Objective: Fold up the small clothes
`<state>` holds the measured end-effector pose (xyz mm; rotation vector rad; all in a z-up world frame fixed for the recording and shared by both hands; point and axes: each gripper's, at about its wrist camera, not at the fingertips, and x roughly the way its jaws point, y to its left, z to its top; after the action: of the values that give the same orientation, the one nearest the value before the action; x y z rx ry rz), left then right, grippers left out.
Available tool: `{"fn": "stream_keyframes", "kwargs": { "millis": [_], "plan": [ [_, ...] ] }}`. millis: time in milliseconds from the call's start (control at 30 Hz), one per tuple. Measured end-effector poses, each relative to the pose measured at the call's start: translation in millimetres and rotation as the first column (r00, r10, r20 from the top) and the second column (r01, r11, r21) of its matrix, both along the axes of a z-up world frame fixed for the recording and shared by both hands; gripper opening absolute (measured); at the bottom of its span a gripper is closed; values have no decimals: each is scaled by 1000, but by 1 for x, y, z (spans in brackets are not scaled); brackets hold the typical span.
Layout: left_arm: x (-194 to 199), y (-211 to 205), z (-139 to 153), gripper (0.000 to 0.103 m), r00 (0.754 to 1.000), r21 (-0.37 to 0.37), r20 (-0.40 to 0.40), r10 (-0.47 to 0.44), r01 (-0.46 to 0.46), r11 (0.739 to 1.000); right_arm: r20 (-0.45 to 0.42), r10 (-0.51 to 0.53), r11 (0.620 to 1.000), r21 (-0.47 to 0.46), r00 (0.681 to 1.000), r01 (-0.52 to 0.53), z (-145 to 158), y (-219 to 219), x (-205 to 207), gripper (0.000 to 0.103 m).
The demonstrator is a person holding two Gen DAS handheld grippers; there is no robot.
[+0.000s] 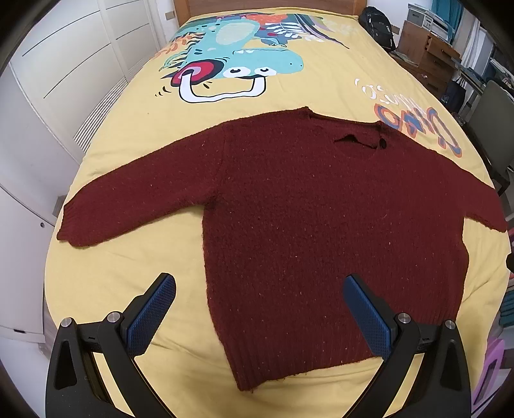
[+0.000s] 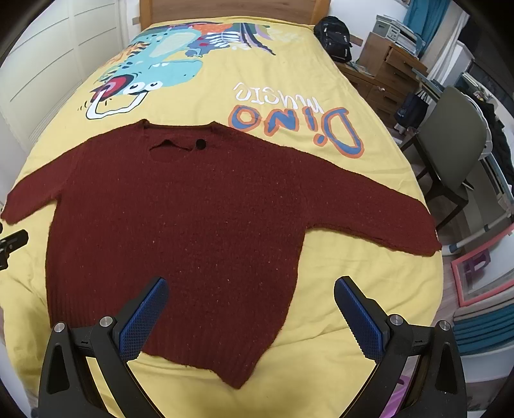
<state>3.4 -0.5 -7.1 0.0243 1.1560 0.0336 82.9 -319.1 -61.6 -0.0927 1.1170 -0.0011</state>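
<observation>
This is a bedroom in a home. A bed (image 2: 369, 193) with a wooden headboard (image 2: 231, 11) fills most of the view, covered by a yellow children's bedspread (image 1: 135, 135) printed with a cartoon dinosaur (image 1: 231, 48). White wardrobe doors (image 1: 64, 80) stand along one side. On the other side are a wooden chest of drawers (image 2: 388, 74), a black backpack (image 2: 334, 35) and a grey chair (image 2: 449, 141).

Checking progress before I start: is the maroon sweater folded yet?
Not folded. The sweater lies spread flat on the yellow bedspread, both sleeves out sideways.
</observation>
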Motion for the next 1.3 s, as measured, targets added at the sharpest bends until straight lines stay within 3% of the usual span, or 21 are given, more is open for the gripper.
{"fn": "stream_keyframes", "kwargs": {
  "millis": [1300],
  "plan": [
    [15, -1, -13, 102, 999, 5, -41, -6, 6, 1000, -56, -20, 1000, 1, 998, 21, -23, -13, 18, 103]
  ]
}}
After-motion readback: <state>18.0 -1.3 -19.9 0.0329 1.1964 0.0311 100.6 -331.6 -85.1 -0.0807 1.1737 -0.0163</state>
